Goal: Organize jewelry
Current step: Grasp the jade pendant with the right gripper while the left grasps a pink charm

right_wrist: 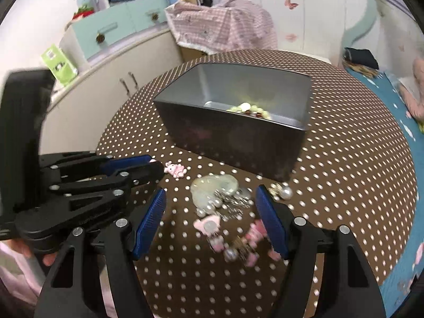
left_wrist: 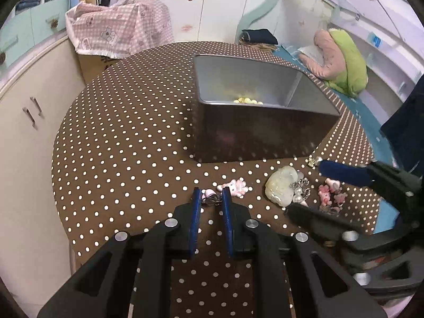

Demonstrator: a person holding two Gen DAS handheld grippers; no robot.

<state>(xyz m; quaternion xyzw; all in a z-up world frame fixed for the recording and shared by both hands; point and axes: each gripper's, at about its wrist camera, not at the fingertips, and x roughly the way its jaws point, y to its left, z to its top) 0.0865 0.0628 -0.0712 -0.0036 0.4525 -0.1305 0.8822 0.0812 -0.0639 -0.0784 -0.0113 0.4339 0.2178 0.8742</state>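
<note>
A dark box (left_wrist: 265, 135) with a silver inside stands on the polka-dot table (left_wrist: 119, 145); yellow beads (left_wrist: 247, 101) lie in it. My left gripper (left_wrist: 211, 197) has its jaws narrowly apart around a small dark and pink trinket (left_wrist: 210, 197) on the table. A pink bunny charm (left_wrist: 235, 186) lies just beyond. My right gripper (right_wrist: 210, 202) is open wide over a pile of a pale jade pendant (right_wrist: 212, 185), pearls (right_wrist: 286, 193) and pink charms (right_wrist: 209, 224). The box (right_wrist: 238, 135) shows in the right wrist view too.
Cream cabinets (left_wrist: 31, 132) stand left of the table. A pink checked cloth (left_wrist: 119, 26) covers a box behind. A blue surface with a pink and green plush (left_wrist: 341, 61) lies to the right.
</note>
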